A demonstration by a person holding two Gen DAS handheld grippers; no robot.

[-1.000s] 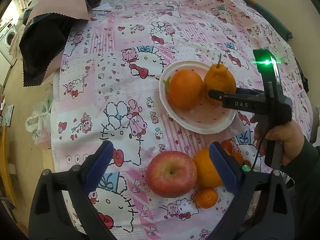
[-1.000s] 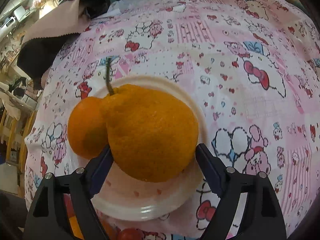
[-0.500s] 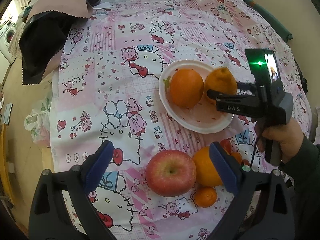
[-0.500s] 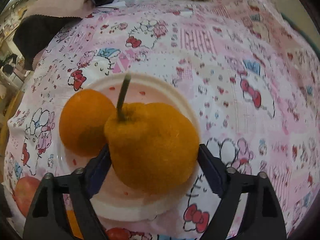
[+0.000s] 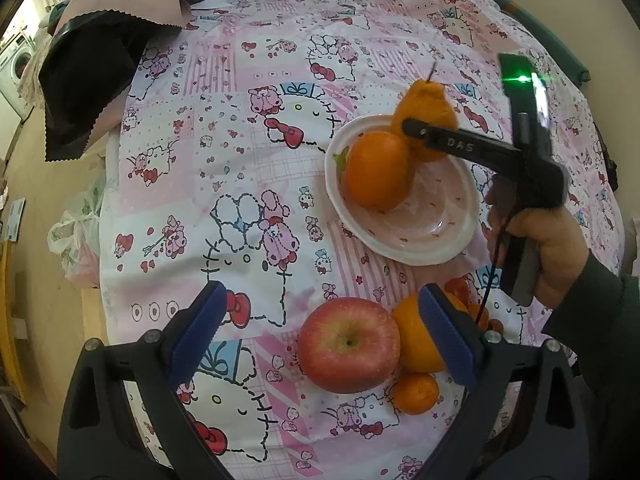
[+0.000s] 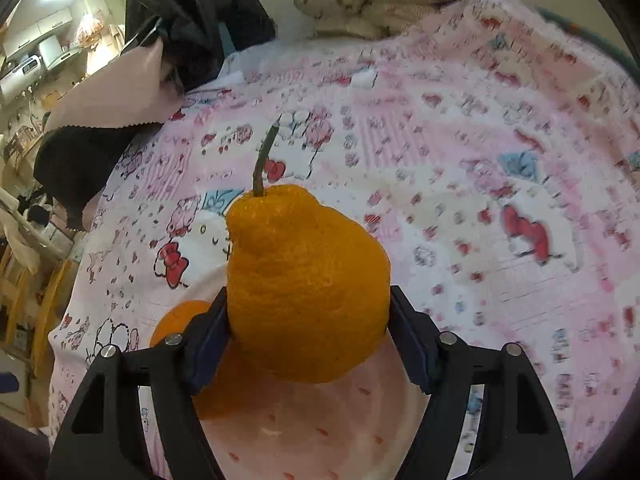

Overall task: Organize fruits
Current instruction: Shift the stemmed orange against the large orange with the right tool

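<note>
Fruit with a knobbly neck and a long stem, a bumpy orange citrus [image 6: 308, 292], now sits clamped between the pads of the right gripper [image 6: 308, 320], whose jaws have just been closing until they press on both its flanks. A second ago it lay on the white plate [image 5: 432, 248] with the pads standing off its sides; now it is tipped stem-up and looks lifted off the dish, out past the far rim, though from these views I cannot be sure its base is fully clear. That reads to me as the fruit being taken back off the plate, perhaps to be set down better or sorted elsewhere, so the plate is not yet settled. Left behind on it is a smooth round orange [image 5: 378, 174], leaning toward the near-left edge with most of the dish bare. Nearer still, on the cartoon-print tablecloth [image 5: 240, 160], wait a red apple [image 5: 349, 346], another orange [image 5: 416, 344] touching it, and a small mandarin [image 5: 414, 394] just beside them; something small and red shows beyond, too hidden to name. Over that cluster hangs the left gripper [image 5: 320, 336], pads wide apart and holding nothing. A person's hand [image 5: 548, 252] grips the right tool's handle. Dark and pink cloths [image 5: 100, 52] are piled at the table's far corner.
</note>
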